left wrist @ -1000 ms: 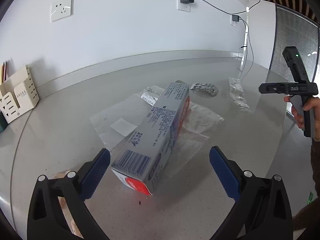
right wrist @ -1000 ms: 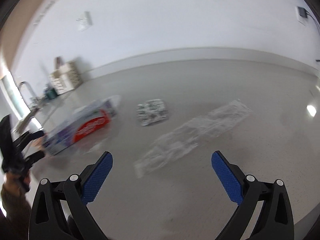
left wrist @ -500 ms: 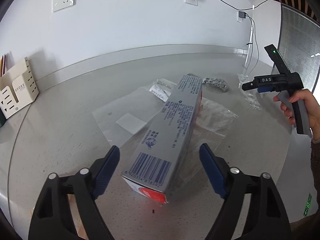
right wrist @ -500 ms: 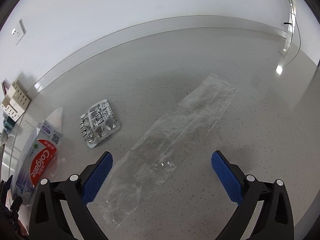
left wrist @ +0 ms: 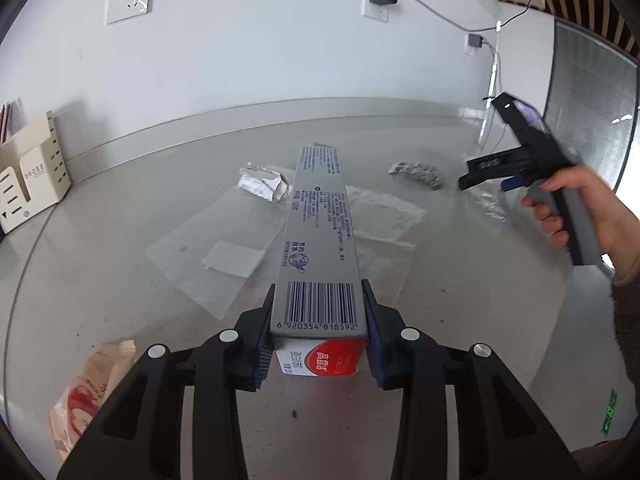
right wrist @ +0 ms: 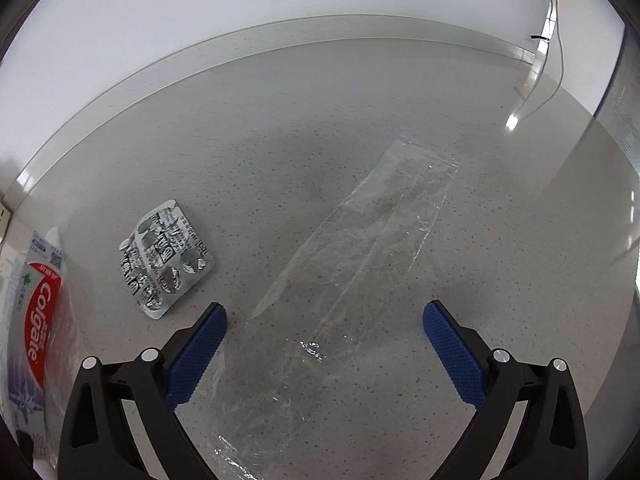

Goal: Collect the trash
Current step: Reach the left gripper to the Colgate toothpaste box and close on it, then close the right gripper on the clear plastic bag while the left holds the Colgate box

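A grey toothpaste box (left wrist: 320,232) with a barcode and a red end lies on the grey counter, pointing away from me. My left gripper (left wrist: 319,300) has its jaws closing on the box's near end, and both blue pads touch its sides. The same box shows at the left edge of the right wrist view (right wrist: 38,320). My right gripper (right wrist: 325,308) hangs open, tilted down over a long clear plastic wrapper (right wrist: 352,256), with nothing between its pads. A silver blister pack (right wrist: 166,256) lies left of that wrapper.
Under and around the box lie a flat clear sheet with a white label (left wrist: 224,252) and a crumpled foil wrapper (left wrist: 260,182). A snack bag (left wrist: 86,396) is at the front left. A beige organiser (left wrist: 28,176) stands by the wall. A hand (left wrist: 576,204) holds the other gripper at the right.
My left jaws have come in from wide open onto the box's sides, and the box now lines up straight between them. My right gripper has tipped down over the clear wrapper.
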Available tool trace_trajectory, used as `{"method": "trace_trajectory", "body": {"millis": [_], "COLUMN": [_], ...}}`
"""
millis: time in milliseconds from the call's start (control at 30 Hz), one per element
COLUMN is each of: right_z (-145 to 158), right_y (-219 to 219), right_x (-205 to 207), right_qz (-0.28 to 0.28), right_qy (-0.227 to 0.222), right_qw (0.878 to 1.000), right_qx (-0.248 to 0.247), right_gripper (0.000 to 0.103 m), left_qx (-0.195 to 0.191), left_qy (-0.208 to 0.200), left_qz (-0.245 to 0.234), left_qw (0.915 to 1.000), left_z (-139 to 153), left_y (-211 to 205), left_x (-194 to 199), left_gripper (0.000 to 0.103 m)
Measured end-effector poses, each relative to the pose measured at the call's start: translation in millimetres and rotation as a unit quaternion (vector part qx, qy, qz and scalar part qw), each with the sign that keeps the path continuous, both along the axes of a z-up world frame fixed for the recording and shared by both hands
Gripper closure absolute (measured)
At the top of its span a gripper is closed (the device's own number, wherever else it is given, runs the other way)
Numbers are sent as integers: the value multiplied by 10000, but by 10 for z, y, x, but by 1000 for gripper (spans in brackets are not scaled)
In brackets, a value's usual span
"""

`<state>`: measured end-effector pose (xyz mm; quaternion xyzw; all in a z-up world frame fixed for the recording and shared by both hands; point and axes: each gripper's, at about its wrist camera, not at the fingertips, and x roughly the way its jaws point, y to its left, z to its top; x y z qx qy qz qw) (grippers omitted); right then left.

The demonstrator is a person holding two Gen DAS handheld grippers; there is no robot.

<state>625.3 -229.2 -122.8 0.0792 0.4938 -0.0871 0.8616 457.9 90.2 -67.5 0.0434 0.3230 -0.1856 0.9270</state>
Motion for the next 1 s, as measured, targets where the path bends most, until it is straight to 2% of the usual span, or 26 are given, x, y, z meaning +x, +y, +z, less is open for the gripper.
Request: {"method": "trace_trajectory", "body": {"millis": [67,100,167,233,267,300,333,433,500,567,700,1000], "right_z": [-7,3,32,59,58,63,64,87,97,134,204,389], "right_y": [47,62,64,83,101,93,76,4,-43,-75,-56,-194], "right_x": [-11,-30,-57,-62,-59,-81,-105,-203,-279,-401,-689,-1189], "right_qz": [-72,-94,-134,-82,-87,-103,-126,-124,-146,-94,95,563], "right_qy": [-32,-81,-145,-170,-152,-152,-154,-183,-254,-382,-546,-870], "right_qw": [10000,9999,9998,9998,9998,9998,9998,9994,9985,9987,9969,9928], "right_qx": [-42,-70,-80,-68,-61,-17,56,262,456,326,555,602], "right_gripper": [7,15,33,57,62,77,85,92,93,93,94,94], "left_qx": [-9,14,-74,-173,-221,-230,-244,-320,-356,-332,-399,-478], "left_qy": [-52,-93,-150,-222,-263,-307,-350,-484,-594,-656,-811,-1012], "left_qz": [-60,-60,-72,-88,-56,-47,-47,4,38,53,116,162], "left_qw": [10000,9999,9998,9996,9994,9993,9991,9983,9976,9973,9958,9936], "left_z": [14,25,67,121,154,185,213,328,409,467,583,795], "left_y": [-5,-12,-8,27,54,74,100,134,167,170,189,216], "left_x": [-55,-90,-164,-226,-266,-304,-341,-436,-490,-548,-697,-1150], "left_gripper": [65,65,65,65,65,65,65,65,65,65,65,65]}}
